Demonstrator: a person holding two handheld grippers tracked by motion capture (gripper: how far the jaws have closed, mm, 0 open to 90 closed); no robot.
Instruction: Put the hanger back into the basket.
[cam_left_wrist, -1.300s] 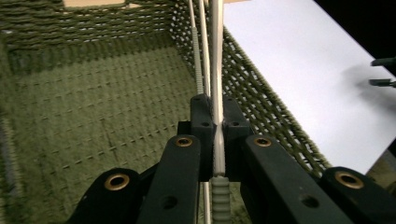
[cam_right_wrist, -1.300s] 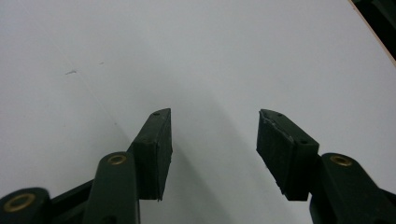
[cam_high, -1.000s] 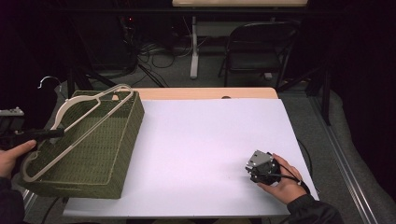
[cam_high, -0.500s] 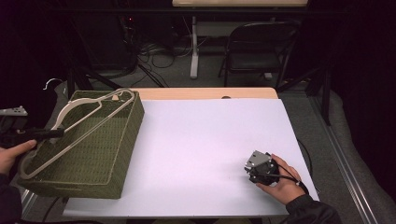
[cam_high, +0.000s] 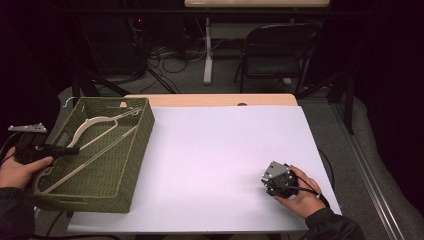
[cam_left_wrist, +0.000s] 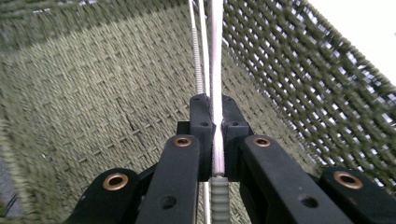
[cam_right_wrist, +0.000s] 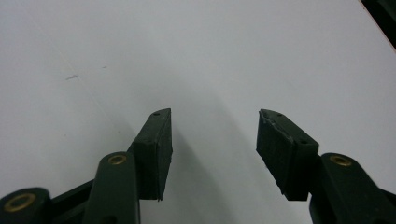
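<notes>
Far left, high view: my left gripper (cam_high: 70, 149) reaches over the near-left rim of the green woven basket (cam_high: 131, 161), which sits on the left end of the white table (cam_high: 225, 150). Left gripper view: I see its jaws clamped tight on the thin bar of the pale hanger (cam_left_wrist: 216, 70). High view: the hanger (cam_high: 92, 125) lies slanted inside the basket, hook toward the far corner. Right, near the table's front edge: my right gripper (cam_high: 274, 180) rests in the hand (cam_high: 300, 192). Right gripper view: its jaws stand wide apart over bare tabletop, holding nothing
</notes>
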